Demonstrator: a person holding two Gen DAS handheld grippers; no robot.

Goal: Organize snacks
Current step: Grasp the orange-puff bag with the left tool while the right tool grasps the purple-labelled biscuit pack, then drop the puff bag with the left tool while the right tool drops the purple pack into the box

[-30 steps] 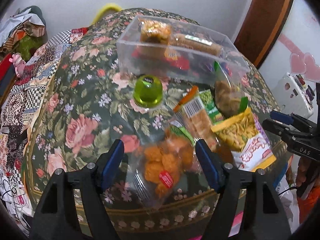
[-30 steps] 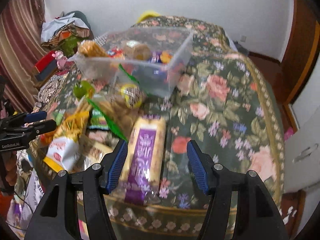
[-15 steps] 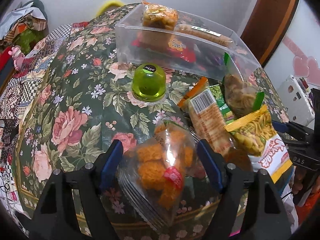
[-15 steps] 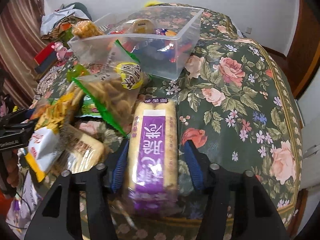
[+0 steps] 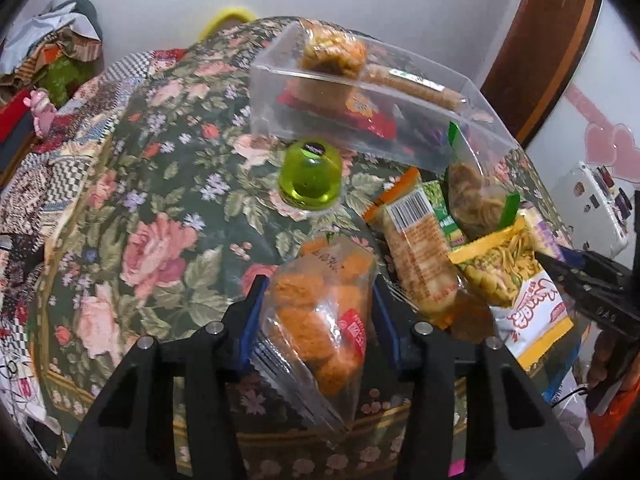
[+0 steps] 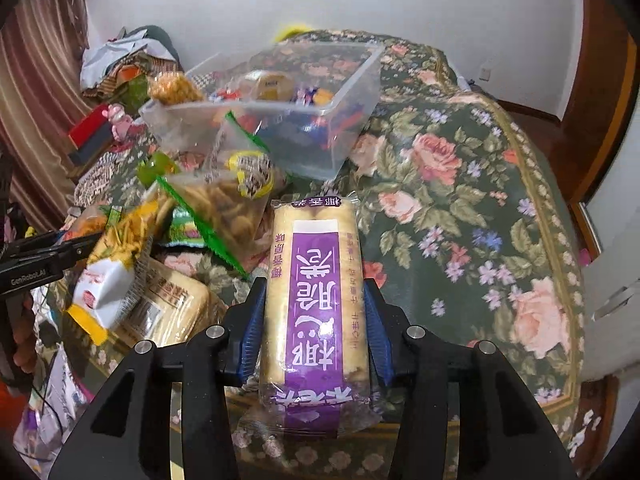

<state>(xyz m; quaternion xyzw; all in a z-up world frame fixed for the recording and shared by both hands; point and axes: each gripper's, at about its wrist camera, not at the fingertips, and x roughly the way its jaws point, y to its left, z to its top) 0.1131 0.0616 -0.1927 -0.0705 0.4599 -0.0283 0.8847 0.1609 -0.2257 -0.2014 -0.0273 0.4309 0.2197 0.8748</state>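
My left gripper [image 5: 318, 312] is shut on a clear bag of orange fried snacks [image 5: 320, 312] and holds it above the floral tablecloth. My right gripper [image 6: 314, 320] is shut on a long purple-label biscuit pack [image 6: 316, 300]. A clear plastic bin [image 5: 360, 96] with several snacks in it stands at the back of the table; it also shows in the right wrist view [image 6: 280, 108]. A green jelly cup [image 5: 311, 176] sits in front of the bin.
A pile of loose snacks lies between the grippers: an orange cracker pack [image 5: 416, 244], a yellow noodle-snack bag [image 5: 516, 288], a green-edged bag of brown pieces [image 6: 228, 208]. The table edge [image 5: 280, 440] is close below me. Clothes [image 6: 120, 64] are heaped at the far left.
Both grippers have closed on their packs: the left on the orange snack bag, the right on the purple biscuit pack. Both packs now sit higher between the fingers.
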